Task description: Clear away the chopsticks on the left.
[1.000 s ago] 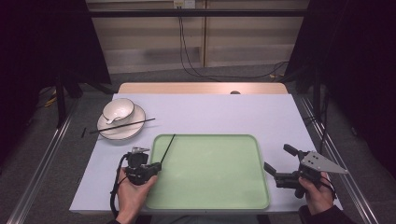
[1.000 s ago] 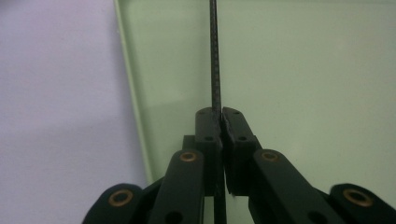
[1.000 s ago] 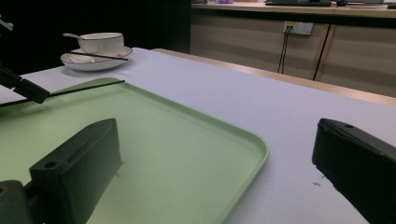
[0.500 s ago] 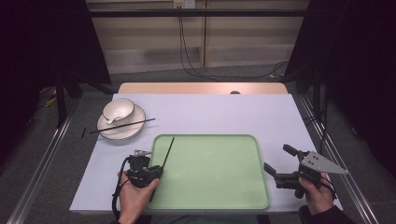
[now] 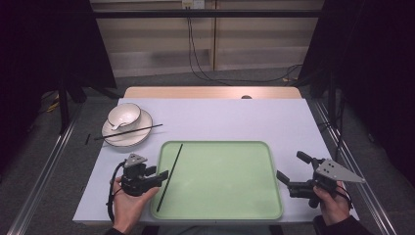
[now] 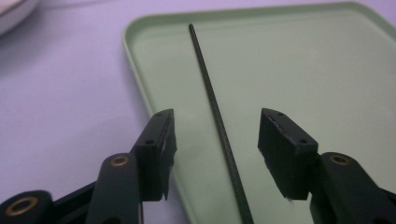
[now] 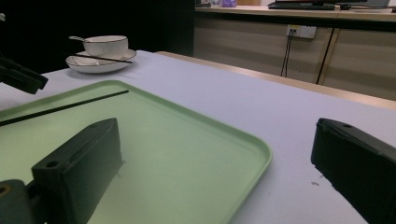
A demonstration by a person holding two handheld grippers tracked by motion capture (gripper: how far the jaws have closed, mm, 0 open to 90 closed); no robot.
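A black chopstick (image 5: 170, 177) lies loose along the left side of the green tray (image 5: 225, 196), pointing away from me. My left gripper (image 5: 161, 174) is at the tray's left rim. In the left gripper view, that gripper (image 6: 217, 140) stands open, one jaw on each side of the chopstick (image 6: 205, 79), and neither jaw touches it. A second chopstick (image 5: 128, 131) rests across a white plate (image 5: 139, 139) that carries a bowl (image 5: 124, 115) and a spoon. My right gripper (image 5: 289, 165) hovers open and holds nothing at the tray's right rim (image 7: 252, 149).
The table wears a pale cloth (image 5: 220, 117), with a wooden strip (image 5: 210, 92) along its far edge. Plate and bowl (image 7: 105, 45) stand at the far left. Metal rails run down both sides of the table. A small dark stick (image 5: 88, 139) lies off the table's left edge.
The chopstick was held by the left gripper with its near end raised. It now lies flat in the tray. The left jaws have opened. The right gripper has stayed put.
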